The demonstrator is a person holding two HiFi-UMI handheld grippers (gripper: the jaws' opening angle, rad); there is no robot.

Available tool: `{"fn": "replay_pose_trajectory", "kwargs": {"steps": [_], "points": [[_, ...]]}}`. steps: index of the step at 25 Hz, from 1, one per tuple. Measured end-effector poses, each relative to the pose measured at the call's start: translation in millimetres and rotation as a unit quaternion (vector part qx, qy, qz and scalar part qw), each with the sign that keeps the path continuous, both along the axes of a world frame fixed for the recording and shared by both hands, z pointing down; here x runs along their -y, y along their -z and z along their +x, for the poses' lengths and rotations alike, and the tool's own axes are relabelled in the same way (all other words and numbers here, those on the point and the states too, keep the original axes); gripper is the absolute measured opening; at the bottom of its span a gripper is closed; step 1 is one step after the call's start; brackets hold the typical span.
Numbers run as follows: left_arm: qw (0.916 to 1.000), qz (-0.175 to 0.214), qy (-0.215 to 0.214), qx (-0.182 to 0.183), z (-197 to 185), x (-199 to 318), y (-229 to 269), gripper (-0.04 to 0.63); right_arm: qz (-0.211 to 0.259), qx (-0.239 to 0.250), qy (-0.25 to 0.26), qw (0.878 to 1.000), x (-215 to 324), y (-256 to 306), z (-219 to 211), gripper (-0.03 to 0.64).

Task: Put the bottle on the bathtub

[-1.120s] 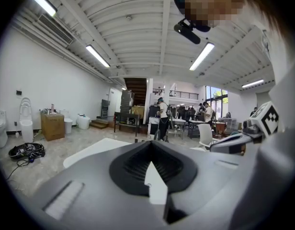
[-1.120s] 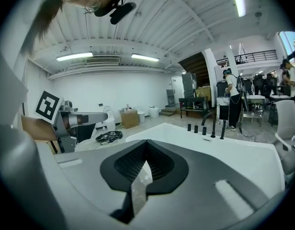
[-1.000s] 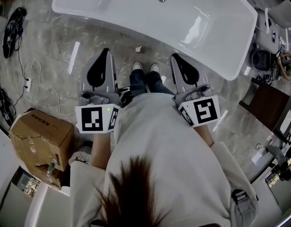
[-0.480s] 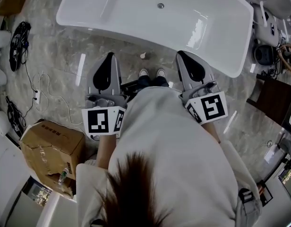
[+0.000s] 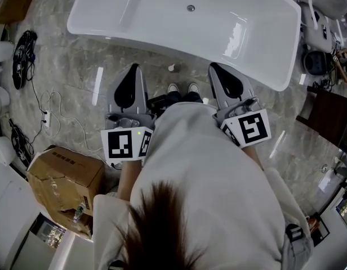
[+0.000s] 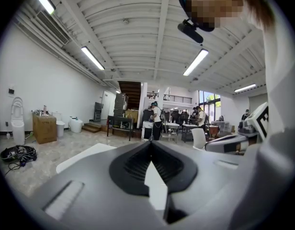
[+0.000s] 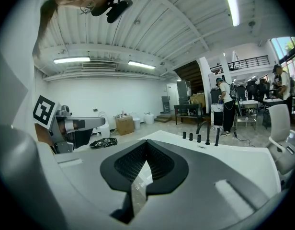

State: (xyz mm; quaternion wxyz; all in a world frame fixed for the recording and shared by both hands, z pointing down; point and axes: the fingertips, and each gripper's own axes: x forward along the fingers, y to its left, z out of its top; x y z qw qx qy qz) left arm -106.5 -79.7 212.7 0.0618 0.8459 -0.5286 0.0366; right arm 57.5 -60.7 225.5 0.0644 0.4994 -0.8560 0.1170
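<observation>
Two pairs of fingers are being shown closed, with nothing between them. On the left gripper (image 6: 150,143), the ribbed black fingers (image 6: 133,164) are being pressed tip to tip in the left gripper view, with only a thin wedge of light being left below the tips. On the right gripper (image 7: 146,143), the fingers (image 7: 162,164) are being pressed together in the same manner in the right gripper view.

In the head view, the left gripper (image 5: 133,69) and right gripper (image 5: 214,67) are being held side by side, well apart, in front of the person. Both are being pointed towards the bathtub (image 5: 179,49), and neither is touching it. A marker cube (image 5: 125,145) is being carried at the rear of the left gripper and a second one (image 5: 249,129) at the rear of the right.

A small pale object (image 5: 171,67) is lying on the marble floor (image 5: 66,89) between the two gripper tips. It is just beside the near wall of the bathtub and ahead of the person's shoes (image 5: 182,88). Whether it is the bottle cannot be told at this size.

In the right gripper view, black tap fittings (image 7: 198,137) are being seen standing on the bathtub rim (image 7: 231,161). A cardboard box (image 5: 66,179) is sitting on the floor to the person's left, well apart from the bathtub. Cables (image 5: 21,49) are lying further out.
</observation>
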Motion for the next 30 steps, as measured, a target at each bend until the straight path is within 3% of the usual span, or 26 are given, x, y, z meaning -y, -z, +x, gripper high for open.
{"fn": "replay_pose_trajectory", "kwargs": {"steps": [30], "points": [[1.0000,0.000,0.009,-0.001,-4.6,0.8,-0.8,0.049,0.002,-0.014,-0.006,1.000,-0.9,1.0,3.3,-0.003]]}}
